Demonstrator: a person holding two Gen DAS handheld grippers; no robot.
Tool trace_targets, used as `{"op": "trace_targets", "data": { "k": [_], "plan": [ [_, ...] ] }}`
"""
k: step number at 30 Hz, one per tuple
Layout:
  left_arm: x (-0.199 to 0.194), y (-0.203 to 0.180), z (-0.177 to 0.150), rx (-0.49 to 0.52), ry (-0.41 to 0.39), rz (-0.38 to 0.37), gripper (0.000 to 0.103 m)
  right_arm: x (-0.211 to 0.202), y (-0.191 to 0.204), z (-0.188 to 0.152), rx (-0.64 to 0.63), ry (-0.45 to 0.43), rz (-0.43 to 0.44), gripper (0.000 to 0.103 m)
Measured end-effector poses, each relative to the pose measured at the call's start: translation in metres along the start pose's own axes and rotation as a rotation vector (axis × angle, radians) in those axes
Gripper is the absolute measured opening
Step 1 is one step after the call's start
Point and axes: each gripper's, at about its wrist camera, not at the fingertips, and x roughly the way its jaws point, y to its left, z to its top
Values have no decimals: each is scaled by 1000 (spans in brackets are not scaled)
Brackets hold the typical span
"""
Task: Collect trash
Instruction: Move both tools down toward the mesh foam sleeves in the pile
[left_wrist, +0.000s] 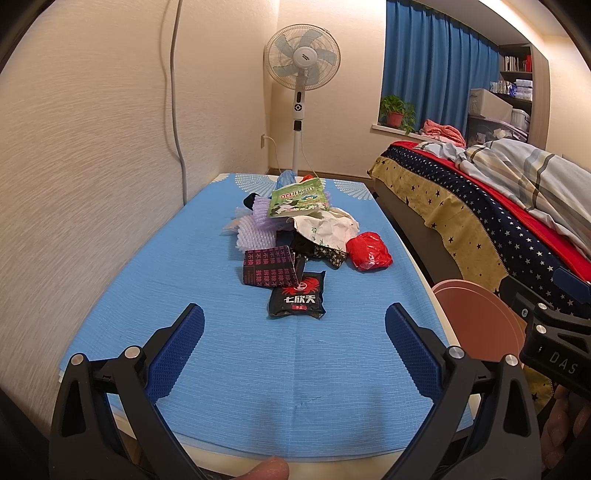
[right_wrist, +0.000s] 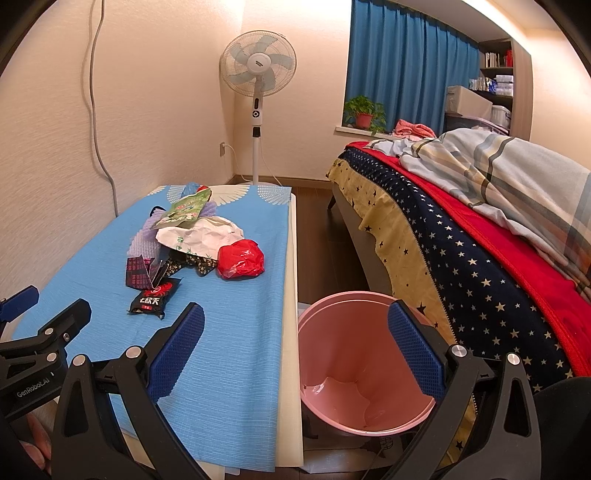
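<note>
A heap of trash lies on the blue-clothed table (left_wrist: 147, 295): a black snack packet (left_wrist: 297, 299) (right_wrist: 152, 298) nearest me, a dark printed wrapper (left_wrist: 266, 265), a red plastic bag (left_wrist: 369, 252) (right_wrist: 241, 263), crumpled white paper (left_wrist: 325, 227) (right_wrist: 199, 234), a green pouch (left_wrist: 300, 199) (right_wrist: 184, 211) and purple foam netting (left_wrist: 255, 232). A pink bin (right_wrist: 354, 354) (left_wrist: 476, 317) stands on the floor right of the table. My left gripper (left_wrist: 294, 321) is open over the table's near end, short of the black packet. My right gripper (right_wrist: 295, 321) is open above the bin's rim, nothing in it.
A bed (right_wrist: 480, 240) with star-patterned sheet and striped quilt runs along the right, leaving a narrow floor strip beside the table. A standing fan (left_wrist: 302, 74) is at the far wall, a potted plant (left_wrist: 396, 110) on the sill, and a wall close on the left.
</note>
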Motion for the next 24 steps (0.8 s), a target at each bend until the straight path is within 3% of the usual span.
{"op": "trace_targets", "data": {
  "k": [4, 12, 17, 20, 24],
  "plan": [
    [0, 0, 0, -2, 2, -1, 95, -1, 1, -1, 5, -8, 8, 95],
    [-1, -2, 12, -28, -3, -14, 93, -3, -1, 10, 36, -37, 80, 70],
    [-1, 11, 39, -51, -16, -37, 80, 6, -8, 47, 68, -32, 178, 60],
    [5, 15, 66, -38, -16, -54, 64, 10, -10, 80, 74, -59, 230, 56],
    [11, 20, 114, 21, -55, -66, 43, 28, -7, 127, 73, -79, 322, 42]
  ]
}}
